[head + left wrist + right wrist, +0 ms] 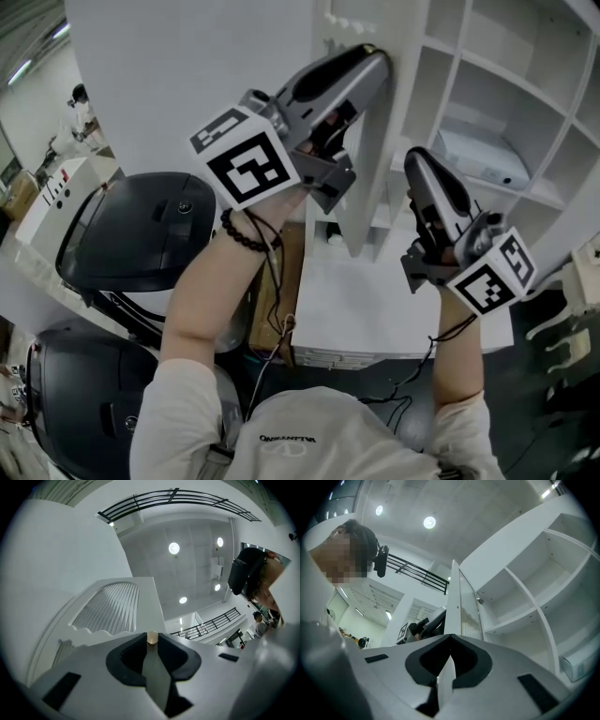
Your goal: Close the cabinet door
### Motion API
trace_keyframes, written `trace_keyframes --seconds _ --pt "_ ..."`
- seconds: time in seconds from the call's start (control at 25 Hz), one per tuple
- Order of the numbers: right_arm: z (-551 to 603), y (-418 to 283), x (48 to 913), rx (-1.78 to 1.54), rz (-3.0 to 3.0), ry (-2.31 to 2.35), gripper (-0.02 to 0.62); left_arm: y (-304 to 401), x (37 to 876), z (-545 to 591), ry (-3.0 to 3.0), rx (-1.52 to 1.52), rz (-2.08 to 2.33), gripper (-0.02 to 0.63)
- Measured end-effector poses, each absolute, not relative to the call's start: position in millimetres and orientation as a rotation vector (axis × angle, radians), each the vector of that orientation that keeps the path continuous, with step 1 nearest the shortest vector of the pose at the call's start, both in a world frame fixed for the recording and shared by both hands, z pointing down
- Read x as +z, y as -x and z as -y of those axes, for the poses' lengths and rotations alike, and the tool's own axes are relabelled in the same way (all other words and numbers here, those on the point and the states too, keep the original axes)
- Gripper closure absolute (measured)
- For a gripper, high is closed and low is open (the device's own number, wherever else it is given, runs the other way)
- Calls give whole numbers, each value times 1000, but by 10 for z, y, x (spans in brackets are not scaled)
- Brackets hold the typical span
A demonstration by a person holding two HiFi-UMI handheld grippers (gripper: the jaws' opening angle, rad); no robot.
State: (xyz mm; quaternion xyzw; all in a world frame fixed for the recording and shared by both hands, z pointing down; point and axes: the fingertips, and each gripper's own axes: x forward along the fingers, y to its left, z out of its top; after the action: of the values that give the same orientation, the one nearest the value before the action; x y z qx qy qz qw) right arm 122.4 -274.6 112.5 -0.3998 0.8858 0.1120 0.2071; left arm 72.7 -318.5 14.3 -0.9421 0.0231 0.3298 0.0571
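Note:
The white cabinet door [361, 159] stands ajar, edge-on to the head view, in front of the open white shelves [487, 84]. My left gripper [375, 58] reaches up to the door's top part. In the left gripper view its jaws [151, 641] are closed on a small tan knob [152, 637], with the door's ribbed panel [110, 606] just beyond. My right gripper [417, 161] is lower and to the right, beside the door on the shelf side. Its jaws [450, 639] meet with nothing between them. The door edge [457, 606] and the empty shelves [520, 592] lie ahead of it.
A white box [483, 155] lies on one shelf. Two black rounded shells [131, 230] stand at the left below my left arm. A white slab [375, 309] lies under the cabinet front. People stand far off at the left [80, 103].

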Motion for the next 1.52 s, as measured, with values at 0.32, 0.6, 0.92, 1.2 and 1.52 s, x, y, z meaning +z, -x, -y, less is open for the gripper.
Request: trace_keyframes --seconds 0.32,0.6,0.92,1.2,1.52 --pt "2727 -1635 1171 338 -2437 1205 586 -1116 149 3129 2816 956 -96 534" --pt "2763 -1910 1180 364 -2418 1270 586 -1460 149 3155 2773 887 -191 533" --pt "2872 -2196 1226 407 -2399 1368 586 -1799 156 3261 2692 832 -353 534" --pt "3014 -2448 1274 401 -2379 1421 586 -2116 149 3383 2615 780 -485 534" --pt "3213 -2708 1347 430 -2350 1504 586 -2415 166 3570 2546 713 -591 533"
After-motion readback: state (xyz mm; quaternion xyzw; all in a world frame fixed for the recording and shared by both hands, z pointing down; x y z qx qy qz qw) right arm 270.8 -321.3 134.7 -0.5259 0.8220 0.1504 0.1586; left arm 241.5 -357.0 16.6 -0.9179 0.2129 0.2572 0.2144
